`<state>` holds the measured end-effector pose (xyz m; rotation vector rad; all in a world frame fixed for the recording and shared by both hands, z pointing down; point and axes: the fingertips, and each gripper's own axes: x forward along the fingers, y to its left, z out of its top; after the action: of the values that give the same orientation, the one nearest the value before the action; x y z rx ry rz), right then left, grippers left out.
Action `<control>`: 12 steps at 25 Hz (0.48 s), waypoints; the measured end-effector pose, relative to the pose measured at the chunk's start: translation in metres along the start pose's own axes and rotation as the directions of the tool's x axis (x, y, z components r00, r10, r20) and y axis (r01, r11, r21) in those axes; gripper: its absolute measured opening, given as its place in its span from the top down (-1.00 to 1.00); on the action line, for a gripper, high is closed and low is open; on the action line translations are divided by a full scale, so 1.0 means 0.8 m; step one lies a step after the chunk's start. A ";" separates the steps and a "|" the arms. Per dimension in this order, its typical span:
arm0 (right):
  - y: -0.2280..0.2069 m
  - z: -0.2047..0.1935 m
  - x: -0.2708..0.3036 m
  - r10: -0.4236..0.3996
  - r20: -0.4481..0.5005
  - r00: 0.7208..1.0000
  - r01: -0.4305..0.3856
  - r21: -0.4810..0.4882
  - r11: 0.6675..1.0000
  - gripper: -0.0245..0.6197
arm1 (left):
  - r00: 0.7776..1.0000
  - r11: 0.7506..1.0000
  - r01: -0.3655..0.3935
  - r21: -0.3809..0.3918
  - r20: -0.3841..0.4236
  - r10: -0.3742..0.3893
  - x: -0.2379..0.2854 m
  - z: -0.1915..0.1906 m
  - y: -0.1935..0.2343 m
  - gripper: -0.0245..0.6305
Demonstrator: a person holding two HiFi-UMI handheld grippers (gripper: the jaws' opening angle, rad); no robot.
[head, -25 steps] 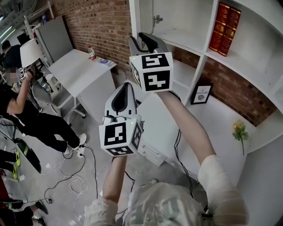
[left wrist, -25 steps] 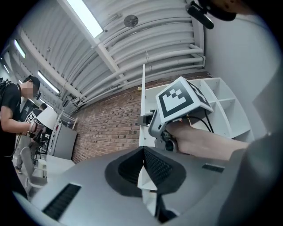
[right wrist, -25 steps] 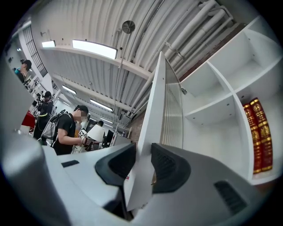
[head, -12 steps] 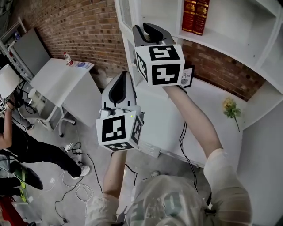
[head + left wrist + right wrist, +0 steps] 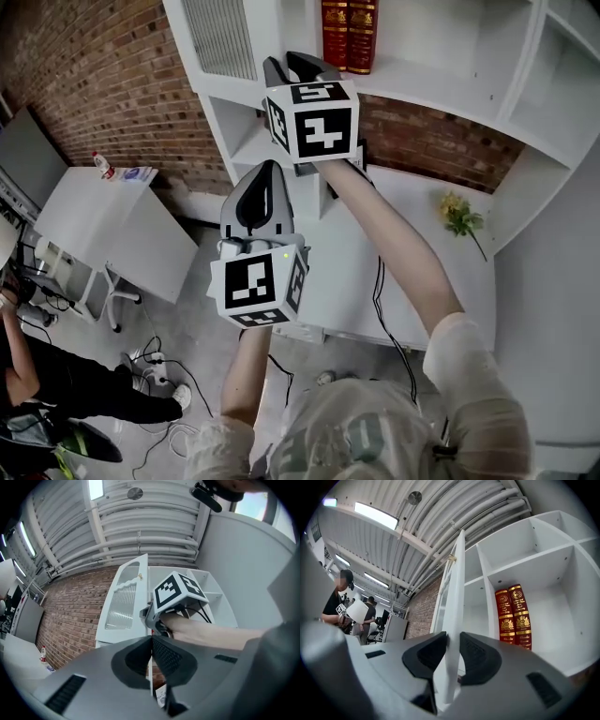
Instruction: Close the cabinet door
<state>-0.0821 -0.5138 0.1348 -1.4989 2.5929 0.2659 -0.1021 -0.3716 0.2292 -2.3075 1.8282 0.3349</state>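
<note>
The white cabinet door (image 5: 220, 37), with a louvred panel, stands ajar from the white shelf unit (image 5: 441, 66). My right gripper (image 5: 300, 66) is raised to it. In the right gripper view the door's thin edge (image 5: 453, 597) runs between the pads, and the right gripper (image 5: 453, 641) is shut on it. My left gripper (image 5: 266, 169) hovers lower and nearer to me, jaws together with nothing in them. In the left gripper view the left gripper (image 5: 151, 641) points up at the door (image 5: 124, 606) and at the right gripper's marker cube (image 5: 178, 590).
Two red books (image 5: 513, 616) stand in the compartment behind the door. A yellow flower (image 5: 457, 214) lies on the white counter (image 5: 412, 206). To the left are a white table (image 5: 103, 220) with a bottle, a brick wall, floor cables and a person (image 5: 56, 384).
Both grippers have swung sideways together, the right one staying at the door's edge. In the head view the books and shelves slid toward the centre and the white table slid left.
</note>
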 end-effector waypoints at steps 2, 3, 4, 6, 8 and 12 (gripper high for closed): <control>-0.009 -0.002 0.003 -0.034 0.002 0.999 0.034 -0.015 0.999 0.65 | 1.000 1.000 0.003 -0.001 -0.001 -0.003 0.004 -0.003 -0.001 0.88; -0.015 -0.004 0.004 -0.054 0.001 0.999 0.054 -0.025 0.998 0.64 | 1.000 1.000 0.002 -0.003 -0.003 -0.002 0.005 -0.006 0.000 0.89; -0.020 -0.005 0.007 -0.073 -0.001 0.997 0.073 -0.031 0.997 0.63 | 1.000 1.000 0.001 -0.007 -0.007 -0.001 0.007 -0.008 0.001 0.89; -0.028 -0.005 0.010 -0.103 -0.001 0.995 0.103 -0.031 0.994 0.62 | 1.000 1.000 -0.002 -0.014 -0.016 0.002 0.008 -0.014 0.006 0.89; -0.034 -0.006 0.013 -0.133 0.003 0.991 0.133 -0.039 0.990 0.62 | 1.000 1.000 -0.003 -0.016 -0.027 0.002 0.008 -0.020 0.011 0.88; -0.046 -0.007 0.018 -0.201 0.013 0.979 0.202 -0.050 0.978 0.61 | 0.999 1.000 -0.003 -0.015 -0.035 0.002 0.006 -0.027 0.016 0.88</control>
<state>-0.0579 -0.5453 0.1345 -1.7585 2.4206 0.3160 -0.1123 -0.3847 0.2488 -2.3358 1.8512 0.3113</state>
